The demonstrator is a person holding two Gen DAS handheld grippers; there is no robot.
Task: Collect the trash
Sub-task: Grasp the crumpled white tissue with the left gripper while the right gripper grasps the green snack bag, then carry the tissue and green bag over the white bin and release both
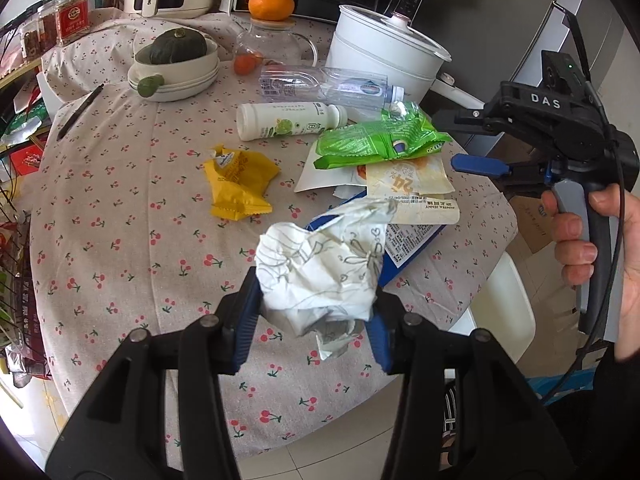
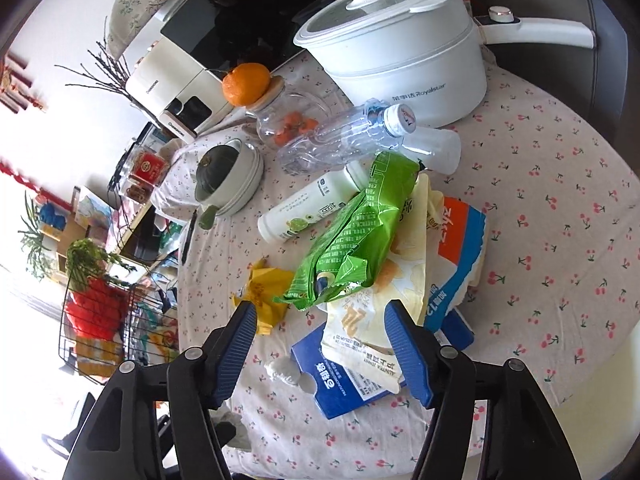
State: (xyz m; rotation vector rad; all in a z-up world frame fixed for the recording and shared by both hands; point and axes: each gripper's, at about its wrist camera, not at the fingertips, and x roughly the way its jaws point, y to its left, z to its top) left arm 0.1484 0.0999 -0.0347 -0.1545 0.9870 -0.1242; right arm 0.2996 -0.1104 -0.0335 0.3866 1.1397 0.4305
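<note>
My left gripper (image 1: 316, 286) is shut on a crumpled white paper (image 1: 320, 264) and holds it above the cherry-print tablecloth (image 1: 120, 240). A pile of trash lies beyond it: a green wrapper (image 1: 380, 140), a cream wrapper (image 1: 408, 178), a blue box (image 1: 414, 240) and a yellow wrapper (image 1: 238, 184). A white drink bottle (image 1: 288, 120) and a clear plastic bottle (image 1: 320, 86) lie on their sides. A hand holds my right gripper (image 2: 320, 308) open over the cream wrapper (image 2: 360, 320) and blue box (image 2: 340, 380), beside the green wrapper (image 2: 356, 232). The right gripper (image 1: 454, 142) also shows at the table's right edge.
A white electric pot (image 1: 384, 52) stands at the back, with a bowl holding a green squash (image 1: 176, 64), a glass jar topped by an orange (image 1: 272, 4) and a pen (image 1: 80, 112). A wire basket (image 2: 100, 320) sits off the table's left side.
</note>
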